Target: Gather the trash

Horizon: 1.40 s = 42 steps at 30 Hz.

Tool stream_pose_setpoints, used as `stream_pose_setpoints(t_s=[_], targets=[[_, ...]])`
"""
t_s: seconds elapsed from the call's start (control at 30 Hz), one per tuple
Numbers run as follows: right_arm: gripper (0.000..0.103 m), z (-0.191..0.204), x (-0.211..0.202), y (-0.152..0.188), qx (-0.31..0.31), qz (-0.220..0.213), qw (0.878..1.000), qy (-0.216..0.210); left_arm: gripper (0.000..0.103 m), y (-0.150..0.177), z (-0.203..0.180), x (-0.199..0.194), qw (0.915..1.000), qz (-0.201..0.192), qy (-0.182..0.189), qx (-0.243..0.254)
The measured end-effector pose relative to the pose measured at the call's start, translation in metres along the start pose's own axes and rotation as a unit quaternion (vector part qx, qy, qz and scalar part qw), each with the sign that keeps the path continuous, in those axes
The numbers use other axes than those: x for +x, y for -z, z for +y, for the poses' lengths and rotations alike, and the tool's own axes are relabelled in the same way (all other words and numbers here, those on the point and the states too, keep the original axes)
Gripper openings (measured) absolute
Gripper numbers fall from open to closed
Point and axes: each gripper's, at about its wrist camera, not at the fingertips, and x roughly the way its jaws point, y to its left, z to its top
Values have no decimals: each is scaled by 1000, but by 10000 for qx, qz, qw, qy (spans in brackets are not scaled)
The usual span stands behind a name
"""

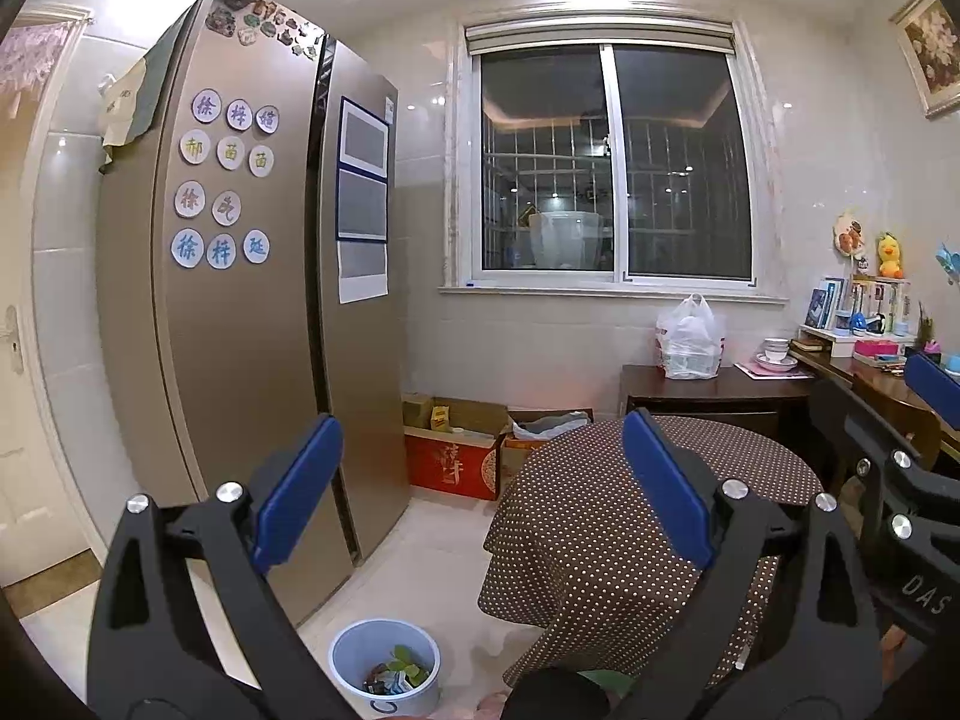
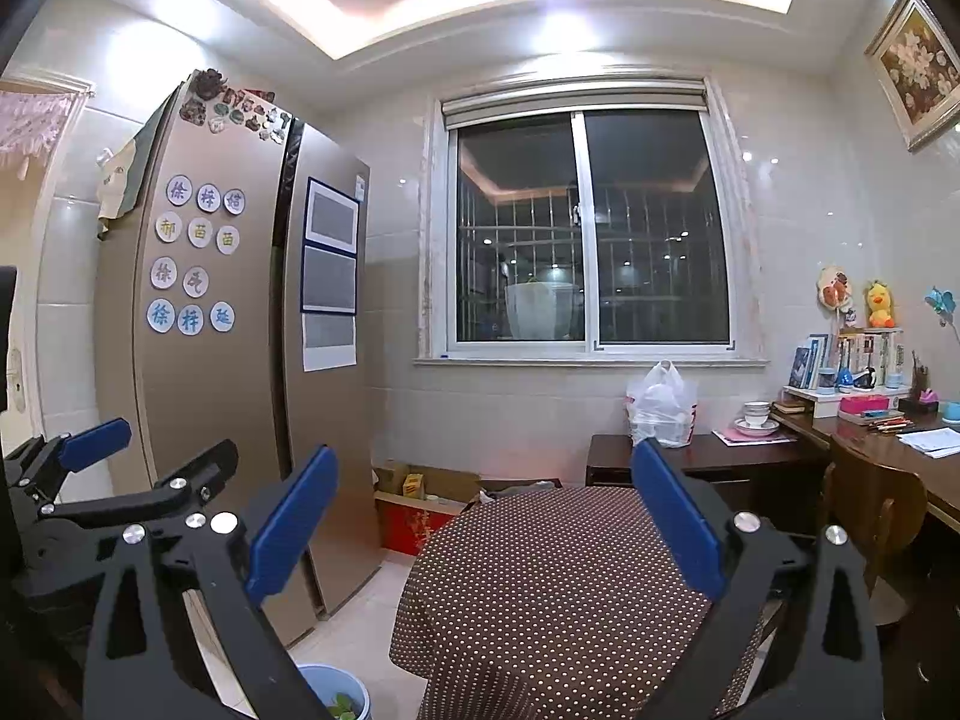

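My left hand-held gripper (image 1: pixel 480 492) and right hand-held gripper (image 2: pixel 483 519), both agape, empty, above polka-dot table (image 2: pixel 558 588); bin (image 1: pixel 384 663) on floor

Bin (image 1: pixel 384 663): on floor, between fridge (image 1: pixel 240 300) and table (image 1: pixel 630 540)
Boxes (image 1: pixel 456 450): behind table, right of fridge
Bag (image 1: pixel 690 339): on cabinet (image 1: pixel 714 390), under window (image 1: pixel 612 162)

We hold our left black two-finger gripper (image 1: pixel 483 483) level and facing forward, its blue-padded fingers (image 1: pixel 297 489) spread wide with nothing between them. Our right black two-finger gripper (image 2: pixel 483 510) sits just beside it at about the same height, jaws equally wide and empty. Each gripper's fingers show at the edge of the other's wrist view, the two apart.
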Motion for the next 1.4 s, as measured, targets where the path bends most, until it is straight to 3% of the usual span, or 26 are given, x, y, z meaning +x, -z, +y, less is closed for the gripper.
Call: stream_pose_setpoints(t_s=[1.4], targets=[[97, 7, 10, 1, 7, 173, 9997, -160, 92, 3, 4, 3, 10000, 44, -84, -16]])
